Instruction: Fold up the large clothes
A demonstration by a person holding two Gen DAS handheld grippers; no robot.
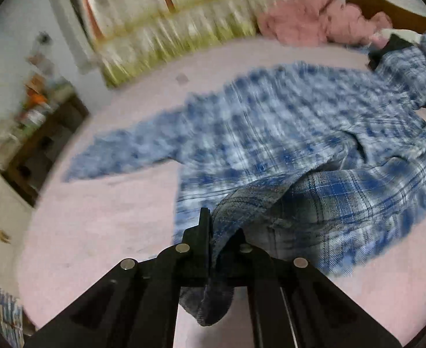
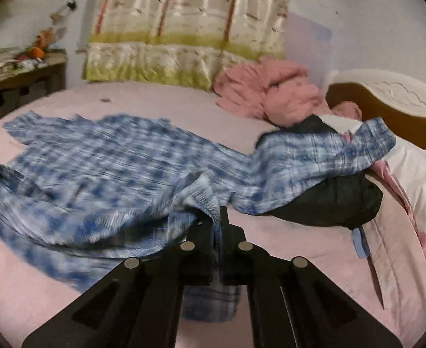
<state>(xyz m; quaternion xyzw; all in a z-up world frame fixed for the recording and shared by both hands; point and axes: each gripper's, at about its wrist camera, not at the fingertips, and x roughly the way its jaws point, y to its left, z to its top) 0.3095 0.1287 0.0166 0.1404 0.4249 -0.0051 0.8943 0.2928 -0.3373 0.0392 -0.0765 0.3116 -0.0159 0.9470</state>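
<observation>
One large blue-and-white plaid shirt (image 1: 285, 133) of soft brushed flannel lies spread across a bed, its woven check smeared by motion blur over most of its length. In the left wrist view a long sleeve tapers toward 9 o'clock, while the body bunches into thick folds toward 3 o'clock. The left gripper (image 1: 211, 232), matte black with flat angular fingers and round silver studs, has its jaws pinched tight on a fold of this cloth; a limp tab of fabric hangs down behind the fingers toward 6 o'clock (here the weave is sharp, showing fine dark lines through the blue).

In the right wrist view the same shirt (image 2: 102, 168) stretches from 9 o'clock to the centre, and its far end drapes over a dark, smooth, rounded bundle (image 2: 337, 203) at 3 o'clock. The right gripper (image 2: 217, 226) is likewise clamped closed on a raised ridge of the plaid, with cloth trailing below between its fingers.

Beneath everything is a pale pink bedsheet (image 2: 285, 249), faintly napped. A rumpled, fluffy pink blanket (image 2: 271, 92) sits at 1 o'clock, beside a curved cream-and-brown headboard (image 2: 393, 98). A glossy satin curtain (image 2: 184, 29) printed with slim trees hangs at 12 o'clock, and a dark wooden side table (image 2: 24, 84) piled with clutter stands at 10 o'clock.
</observation>
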